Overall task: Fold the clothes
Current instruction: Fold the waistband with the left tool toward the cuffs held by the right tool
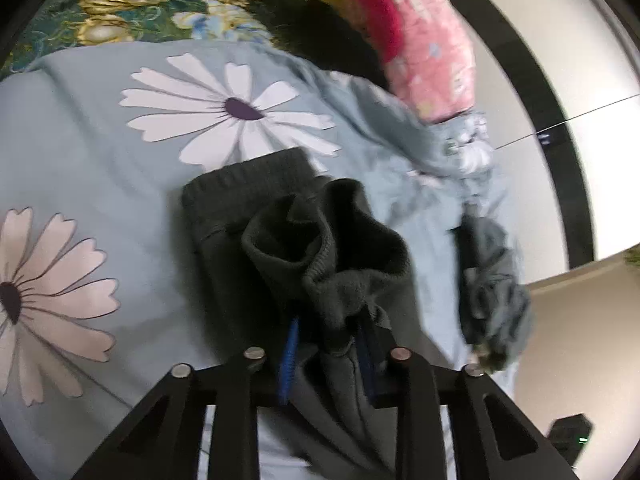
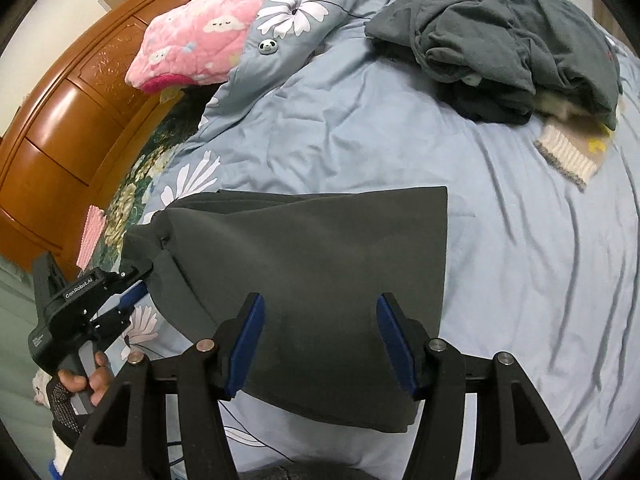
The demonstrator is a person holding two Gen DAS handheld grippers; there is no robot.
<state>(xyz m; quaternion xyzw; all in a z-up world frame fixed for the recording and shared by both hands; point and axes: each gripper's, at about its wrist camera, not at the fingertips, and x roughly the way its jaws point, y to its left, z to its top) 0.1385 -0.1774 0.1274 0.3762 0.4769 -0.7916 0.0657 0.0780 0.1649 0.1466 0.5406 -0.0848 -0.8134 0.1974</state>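
left tongs point(image 1: 328, 344) pinched on bunched dark garment point(image 2: 320, 264) hiding pads, right tongs point(image 2: 320, 344) spread wide, empty

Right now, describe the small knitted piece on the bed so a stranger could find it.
Start at the blue daisy-print duvet and find the crumpled heap of dark grey clothes. Poking out from under that heap's near edge is the knitted piece: the only pale item, beige with a white ribbed cuff and yellow marks.

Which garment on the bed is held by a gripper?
The dark grey garment lying flat nearest the cameras; the left gripper pinches its bunched edge. The crumpled clothes pile lies untouched.
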